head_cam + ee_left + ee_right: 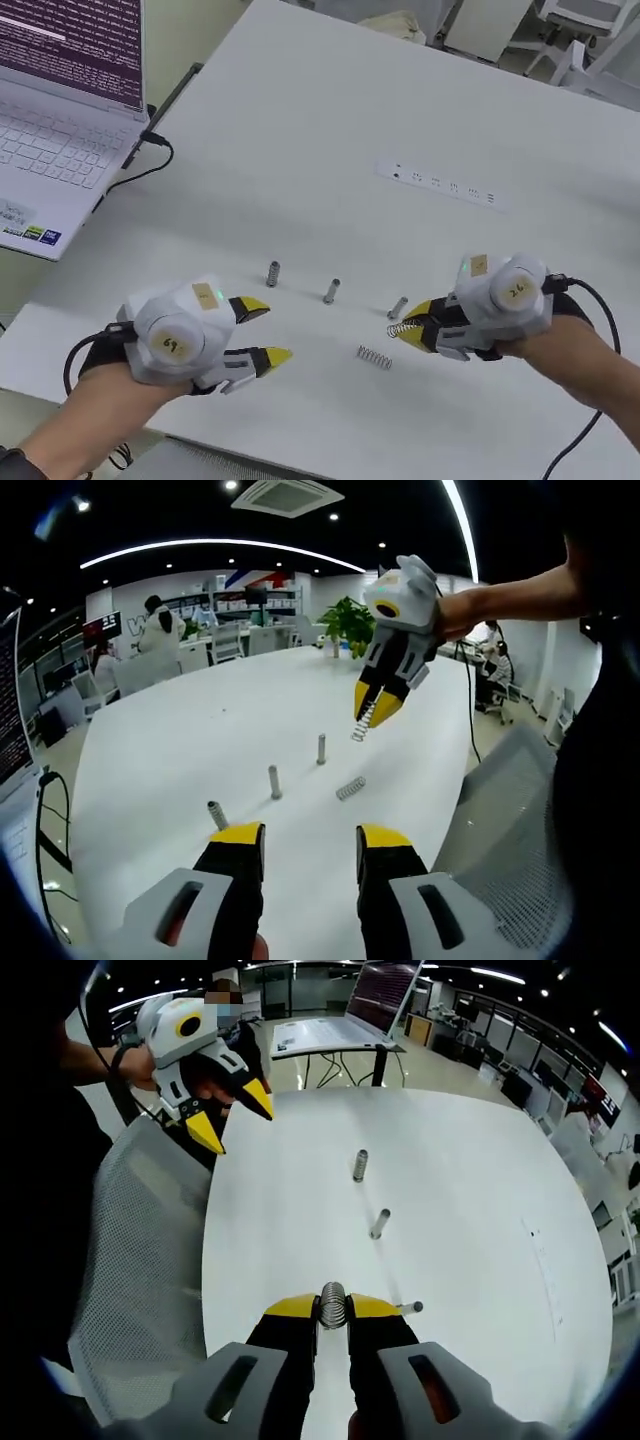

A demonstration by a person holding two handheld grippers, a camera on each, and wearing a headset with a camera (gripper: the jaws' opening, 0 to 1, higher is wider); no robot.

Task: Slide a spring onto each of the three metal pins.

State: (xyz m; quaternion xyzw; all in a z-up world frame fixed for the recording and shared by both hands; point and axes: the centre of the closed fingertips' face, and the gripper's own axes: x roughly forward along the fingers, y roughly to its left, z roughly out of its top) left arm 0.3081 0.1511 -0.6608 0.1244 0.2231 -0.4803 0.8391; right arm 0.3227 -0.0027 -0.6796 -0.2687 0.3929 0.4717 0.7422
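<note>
White table (300, 120) is carrying the work in an open office. The right gripper (333, 1309) is pinching a spring (333, 1300) between nearly closed jaws, hovering just beside the nearest pin (397, 307), probably lining up to thread it on. The left gripper (272, 330) is hanging wide open and empty, likely waiting its turn. A loose spring (373, 357) is lying near the middle pin (331, 291), and the far pin (273, 272) is seemingly wearing a coil already.

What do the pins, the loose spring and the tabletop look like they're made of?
Pins: probably bare steel, grey with a dull sheen. Loose spring: thin coiled metal wire, silvery. Tabletop: smooth, matte white surface, possibly laminate or painted board; the look leaves it open.
</note>
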